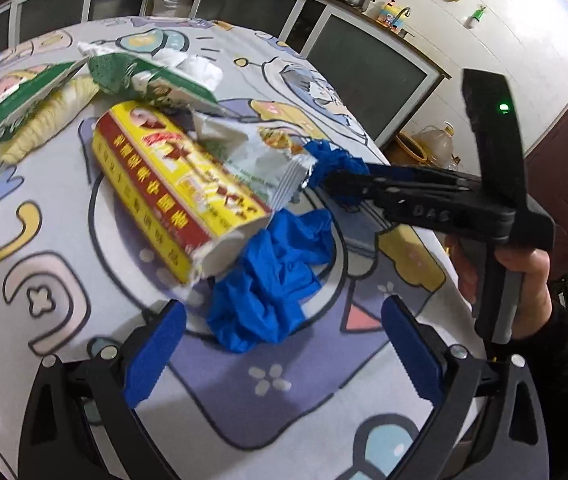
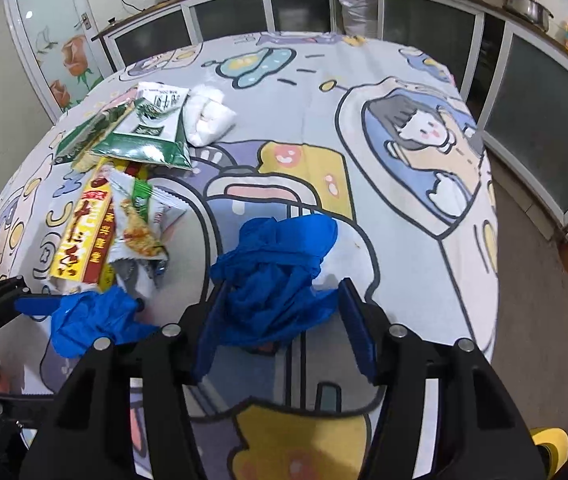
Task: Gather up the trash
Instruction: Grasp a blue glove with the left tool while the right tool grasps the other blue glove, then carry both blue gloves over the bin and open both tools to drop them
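Note:
Two crumpled blue plastic pieces lie on the cartoon tablecloth (image 2: 403,208). My right gripper (image 2: 284,330) is shut on one blue piece (image 2: 276,268), which bunches between both pads. From the left wrist view the right gripper (image 1: 333,180) reaches in from the right, with that piece (image 1: 335,158) at its tips. My left gripper (image 1: 284,348) is open, just short of the other blue piece (image 1: 268,292), which does not touch its pads. This piece (image 2: 92,320) also appears at the lower left of the right wrist view. A torn yellow-and-red box (image 1: 172,184) and a silver snack wrapper (image 1: 260,156) lie behind it.
Green packets (image 1: 152,80), a white tissue (image 1: 200,68) and a yellow ridged item (image 1: 44,128) lie farther back on the table. A person's hand (image 1: 523,280) holds the right gripper's handle. Glass-fronted cabinets (image 2: 543,140) ring the table, with floor past its right edge.

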{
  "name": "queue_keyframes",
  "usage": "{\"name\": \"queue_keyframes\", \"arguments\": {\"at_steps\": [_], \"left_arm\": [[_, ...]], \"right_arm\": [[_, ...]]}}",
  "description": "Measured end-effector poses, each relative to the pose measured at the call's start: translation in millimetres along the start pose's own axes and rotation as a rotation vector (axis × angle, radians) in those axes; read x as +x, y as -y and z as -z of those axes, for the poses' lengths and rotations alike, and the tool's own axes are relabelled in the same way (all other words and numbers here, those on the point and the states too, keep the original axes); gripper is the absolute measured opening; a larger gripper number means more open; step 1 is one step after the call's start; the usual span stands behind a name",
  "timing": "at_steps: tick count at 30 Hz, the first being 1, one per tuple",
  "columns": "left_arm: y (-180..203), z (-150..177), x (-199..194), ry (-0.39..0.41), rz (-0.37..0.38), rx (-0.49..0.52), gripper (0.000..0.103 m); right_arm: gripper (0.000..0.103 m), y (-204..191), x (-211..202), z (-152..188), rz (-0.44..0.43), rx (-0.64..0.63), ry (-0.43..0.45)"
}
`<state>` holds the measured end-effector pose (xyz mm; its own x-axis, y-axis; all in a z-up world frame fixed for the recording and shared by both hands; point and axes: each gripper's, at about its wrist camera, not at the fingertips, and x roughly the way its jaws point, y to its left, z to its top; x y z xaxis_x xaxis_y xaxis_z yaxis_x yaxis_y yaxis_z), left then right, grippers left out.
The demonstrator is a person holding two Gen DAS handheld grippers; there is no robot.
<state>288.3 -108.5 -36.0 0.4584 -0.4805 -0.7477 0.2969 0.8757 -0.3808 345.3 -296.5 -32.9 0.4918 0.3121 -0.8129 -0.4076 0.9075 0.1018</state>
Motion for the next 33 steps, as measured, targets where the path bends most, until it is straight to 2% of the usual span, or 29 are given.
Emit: {"name": "queue_keyframes", "arguments": {"at_steps": [2, 3, 5, 7, 9, 10, 14, 20, 24, 33], "left_arm": [[1.1, -6.3, 4.9, 0.006, 0.006, -0.004, 0.089], [1.5, -7.8, 6.2, 0.005, -0.005, -0.006, 0.080], [4.9, -7.6, 11.5, 0.006, -0.038, 0.000, 0.071], [9.6, -5.3, 14.3, 0.019, -0.077, 0.024, 0.055], [11.1, -4.4, 17.2, 0.012, -0.066, 0.027, 0.016], [10.0, -3.8, 18.2, 0.008, -0.052, 0.012, 0.014], [12.0, -0.8, 12.3, 0.032, -0.055, 0.021, 0.008], [23.5, 9.2, -21.0, 0.070, -0.003, 0.040, 0.007], [26.0, 19.3, -44.1, 0.090, 0.001, 0.052, 0.007], [35.4, 33.7, -74.4, 0.126, 0.009, 0.083, 0.007]], "right_arm": [[0.051, 1.2, 3.9, -1.0, -0.006, 0.004, -0.003], [0.048, 1.1, 4.1, -1.4, -0.008, 0.005, -0.002], [0.043, 2.7, 5.7, -3.2, -0.014, 0.006, -0.007], [0.033, 6.4, 7.3, -5.5, -0.014, 0.027, -0.010], [0.025, 9.6, 6.8, -6.2, -0.013, 0.051, -0.009], [0.021, 10.9, 4.8, -6.3, -0.011, 0.062, -0.002], [0.018, 10.2, -13.6, -3.8, -0.013, 0.090, 0.049], [0.018, 8.3, -48.5, 2.3, -0.020, 0.111, 0.106], [0.018, 3.9, -76.7, 11.3, -0.032, 0.119, 0.140], [0.018, -6.5, -140.5, 57.6, -0.009, 0.152, 0.208]]}}
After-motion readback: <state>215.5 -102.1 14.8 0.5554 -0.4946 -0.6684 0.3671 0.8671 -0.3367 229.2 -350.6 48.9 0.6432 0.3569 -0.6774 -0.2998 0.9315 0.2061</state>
